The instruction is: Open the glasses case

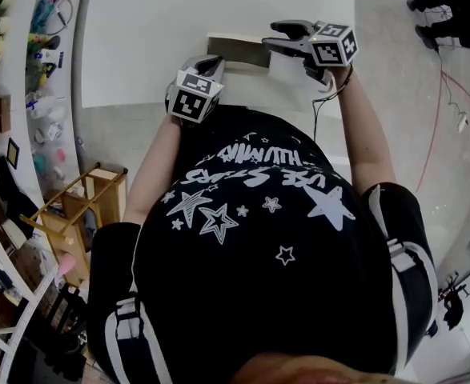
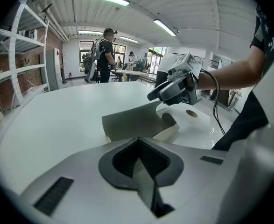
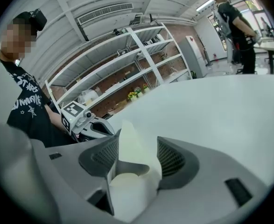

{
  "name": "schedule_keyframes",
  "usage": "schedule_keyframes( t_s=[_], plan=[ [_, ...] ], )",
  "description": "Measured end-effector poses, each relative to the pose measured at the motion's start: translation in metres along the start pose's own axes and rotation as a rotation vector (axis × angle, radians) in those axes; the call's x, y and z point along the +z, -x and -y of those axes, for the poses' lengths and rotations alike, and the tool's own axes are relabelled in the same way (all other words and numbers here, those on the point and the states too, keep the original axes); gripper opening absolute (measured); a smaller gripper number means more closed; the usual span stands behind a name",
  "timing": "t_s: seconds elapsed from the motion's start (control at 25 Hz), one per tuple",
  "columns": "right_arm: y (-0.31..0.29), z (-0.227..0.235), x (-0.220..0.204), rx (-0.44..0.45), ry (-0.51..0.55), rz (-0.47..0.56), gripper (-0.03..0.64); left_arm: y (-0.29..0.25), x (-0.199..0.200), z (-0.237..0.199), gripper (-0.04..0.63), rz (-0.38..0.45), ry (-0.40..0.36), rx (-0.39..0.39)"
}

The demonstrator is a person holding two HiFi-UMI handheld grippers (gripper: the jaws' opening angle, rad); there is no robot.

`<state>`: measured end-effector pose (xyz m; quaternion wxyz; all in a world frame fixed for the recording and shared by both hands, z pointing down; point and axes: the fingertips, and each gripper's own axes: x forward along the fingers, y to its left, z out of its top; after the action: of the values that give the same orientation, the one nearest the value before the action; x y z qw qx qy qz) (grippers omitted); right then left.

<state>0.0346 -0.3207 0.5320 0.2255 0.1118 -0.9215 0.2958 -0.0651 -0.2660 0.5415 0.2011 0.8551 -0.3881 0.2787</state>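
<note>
- Left gripper: jaws shut tight on the near grey edge of the glasses case.
- Right gripper: jaws clamped on the case's cream end.
- The case spans between both grippers, over the white table.

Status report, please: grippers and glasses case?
Left gripper shut on glasses case, at grey flap. Right gripper shut on cream side. Case partly open. Nothing in the way.

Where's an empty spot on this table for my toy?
The white table is bare beyond the glasses case and out to both sides. It's crowded at the near edge, where the left tool and right tool both grip the case.
</note>
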Motion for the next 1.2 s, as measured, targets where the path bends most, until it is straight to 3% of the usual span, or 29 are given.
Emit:
schedule_keyframes(
  t_s=[0.4, 0.64, 0.96, 1.04, 1.2],
  plan=[
    [-0.003, 0.014, 0.017, -0.138, 0.035, 0.098, 0.267, 0.002, 0.005, 0.000, 0.014, 0.015, 0.012, 0.011],
    [-0.018, 0.012, -0.010, -0.163, 0.148, -0.003, 0.266, 0.001, 0.001, 0.001, 0.014, 0.002, 0.027, 0.035],
    [-0.018, 0.009, -0.018, -0.199, 0.208, 0.018, 0.267, -0.004, -0.007, 0.002, 0.014, -0.010, 0.074, 0.099],
    [-0.011, 0.001, -0.013, -0.187, 0.210, 0.051, 0.267, -0.003, -0.004, 0.001, 0.014, -0.012, 0.072, 0.112],
    [0.017, -0.027, 0.011, -0.133, 0.160, 0.224, 0.267, 0.001, -0.002, -0.001, 0.014, -0.030, 0.058, 0.111]
  ],
)
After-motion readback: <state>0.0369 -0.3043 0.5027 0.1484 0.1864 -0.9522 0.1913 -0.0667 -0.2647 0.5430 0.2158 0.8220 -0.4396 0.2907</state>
